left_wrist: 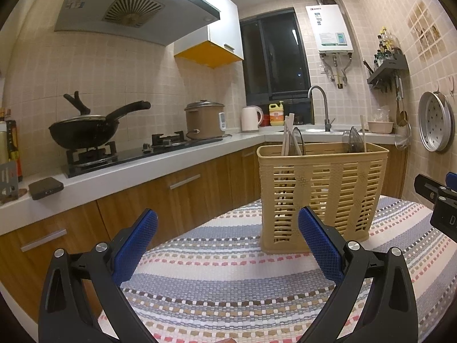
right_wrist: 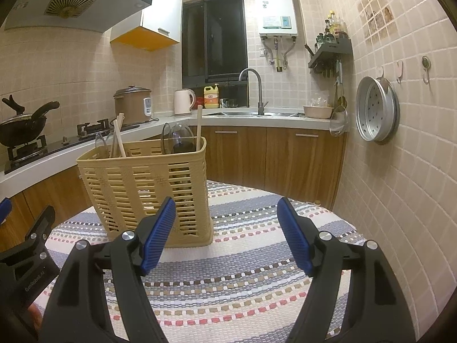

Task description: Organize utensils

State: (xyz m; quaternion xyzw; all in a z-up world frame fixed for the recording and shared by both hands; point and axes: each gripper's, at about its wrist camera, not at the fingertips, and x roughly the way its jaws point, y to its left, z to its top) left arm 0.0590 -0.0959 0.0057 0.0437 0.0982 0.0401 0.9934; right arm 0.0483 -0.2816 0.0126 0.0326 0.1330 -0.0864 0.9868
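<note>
Left wrist view: the left gripper (left_wrist: 228, 230) fills the lower part of the frame, its blue pads (left_wrist: 136, 244) spread wide with nothing between them, released above the striped cloth (left_wrist: 228, 280) that covers the desk. The right pad overlaps the lower front of the basket in the picture; whether it touches cannot be told. At the right edge, part of the right gripper's black body shows.

Right wrist view: the right gripper (right_wrist: 225, 230) occupies the lower frame, its jaws likewise standing wide and empty. The left pad overlaps the basket's near corner in the picture; contact cannot be confirmed. The left gripper's black body shows at the lower left edge.

Beyond both grippers, at mid-frame, the beige slatted utensil basket (left_wrist: 322, 188) stands upright on the cloth. Wooden chopsticks (left_wrist: 287, 135) and dark spoons (left_wrist: 354, 140) rise from its top, grouped toward the left and right ends.

Farther back, a counter runs along the wall, carrying a black wok (left_wrist: 82, 133) on the stove at the left, a rice cooker (left_wrist: 204, 120), a kettle (left_wrist: 251, 118) and a tap (left_wrist: 322, 105) over the sink.
</note>
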